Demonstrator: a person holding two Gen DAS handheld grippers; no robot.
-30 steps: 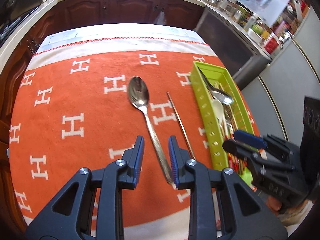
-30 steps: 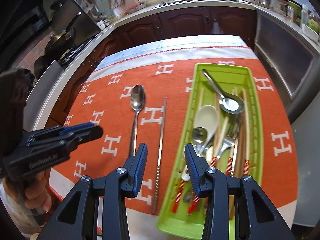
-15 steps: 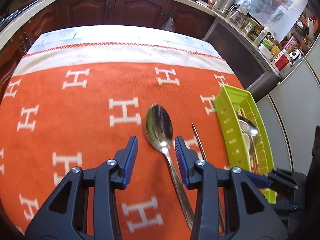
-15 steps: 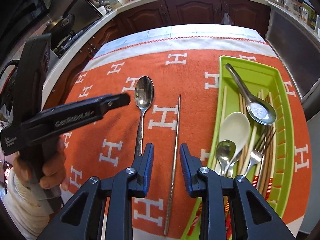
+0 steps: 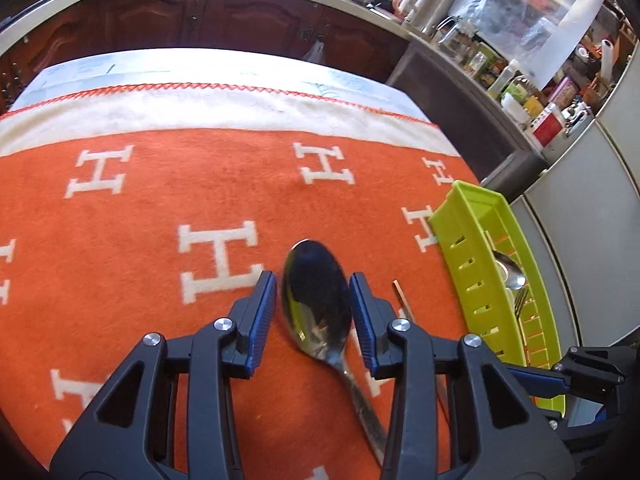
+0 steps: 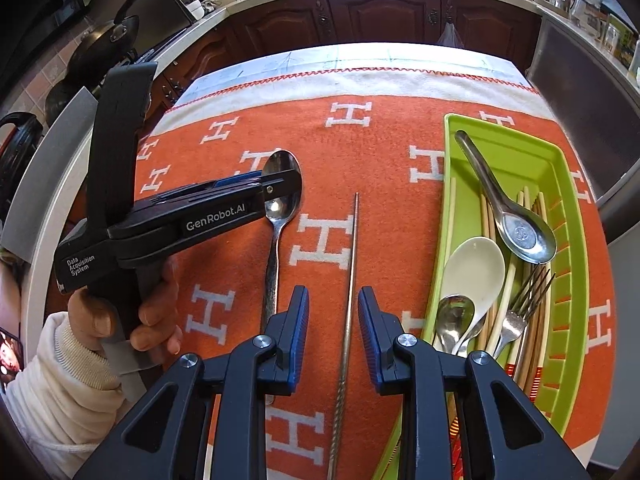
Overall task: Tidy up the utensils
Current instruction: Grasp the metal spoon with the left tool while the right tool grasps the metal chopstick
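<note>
An orange cloth (image 6: 360, 168) covers the table. The green tray (image 6: 560, 184) of cutlery lies at its right. Left tongs (image 5: 313, 300) are spread around the spoon (image 5: 316, 292) bowl; right tongs (image 6: 333, 312) are spread over the chopstick (image 6: 352, 264).

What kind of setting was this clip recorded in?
Most likely a home kitchen. Dark wood cabinets run under a countertop, pans sit on a stove at the left, and jars and bottles crowd the counter at the right. The work surface is a table under an orange blanket.
</note>
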